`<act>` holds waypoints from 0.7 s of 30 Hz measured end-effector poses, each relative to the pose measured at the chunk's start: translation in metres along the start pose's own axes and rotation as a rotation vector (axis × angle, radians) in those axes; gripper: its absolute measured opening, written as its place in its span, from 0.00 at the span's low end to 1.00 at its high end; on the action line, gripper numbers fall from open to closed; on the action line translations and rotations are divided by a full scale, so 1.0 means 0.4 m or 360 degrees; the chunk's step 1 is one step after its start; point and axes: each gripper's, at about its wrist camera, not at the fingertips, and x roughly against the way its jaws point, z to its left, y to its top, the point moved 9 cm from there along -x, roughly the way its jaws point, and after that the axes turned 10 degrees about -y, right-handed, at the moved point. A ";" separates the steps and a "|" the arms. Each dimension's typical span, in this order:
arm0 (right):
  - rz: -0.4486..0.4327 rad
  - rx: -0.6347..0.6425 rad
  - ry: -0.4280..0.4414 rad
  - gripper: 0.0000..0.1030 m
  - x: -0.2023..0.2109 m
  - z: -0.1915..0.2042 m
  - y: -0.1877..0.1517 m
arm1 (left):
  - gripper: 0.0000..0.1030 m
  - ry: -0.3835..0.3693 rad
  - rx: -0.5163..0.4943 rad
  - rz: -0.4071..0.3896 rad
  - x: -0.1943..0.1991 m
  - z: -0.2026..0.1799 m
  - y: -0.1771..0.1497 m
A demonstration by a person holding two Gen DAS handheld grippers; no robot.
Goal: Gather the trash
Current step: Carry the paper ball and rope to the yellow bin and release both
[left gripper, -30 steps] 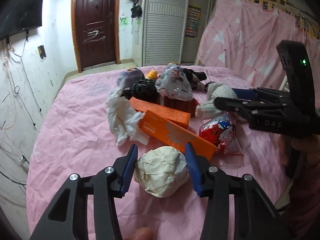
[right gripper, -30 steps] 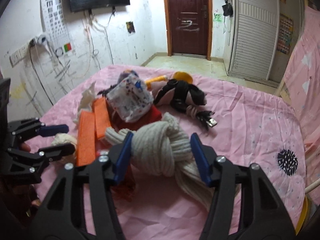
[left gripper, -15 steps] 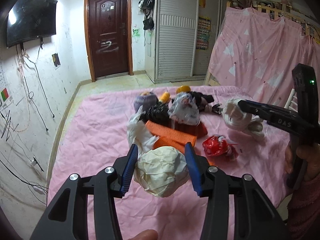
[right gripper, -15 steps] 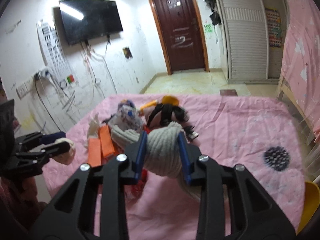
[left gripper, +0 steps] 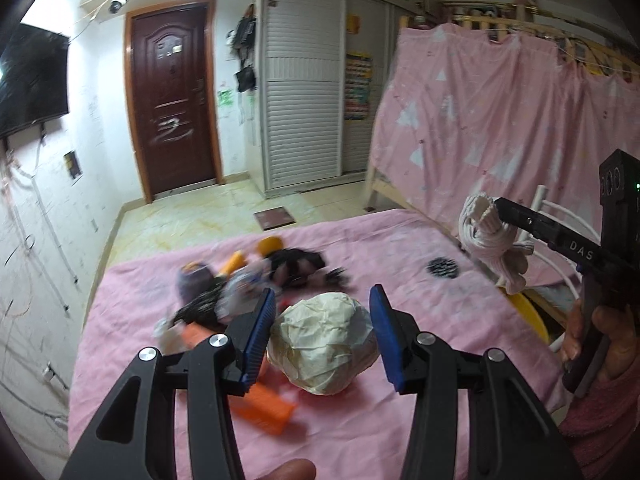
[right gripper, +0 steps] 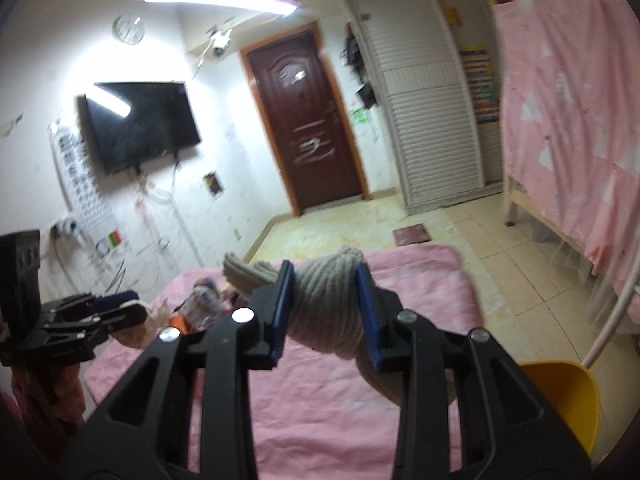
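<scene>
My left gripper is shut on a crumpled cream paper ball and holds it above the pink bed. My right gripper is shut on a knotted off-white knit cloth and holds it high, over the bed's right side. The cloth also shows in the left wrist view, at the right, in the right gripper's tip. A yellow bin stands on the floor beside the bed, below the right gripper; its rim shows in the left wrist view.
A blurred pile lies mid-bed: orange boxes, black items, a plastic bag. A pink curtained bunk bed stands at the right with a white rail. Door and wardrobe are beyond.
Both grippers have risen well above the bed with their loads. The right gripper closed on the knit cloth and swung right toward the bed's edge and the yellow bin.
</scene>
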 end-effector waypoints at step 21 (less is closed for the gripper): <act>-0.0054 -0.0449 -0.0220 0.30 0.031 -0.401 -0.049 | 0.40 -0.0362 -0.0149 0.0168 -0.223 -0.394 0.086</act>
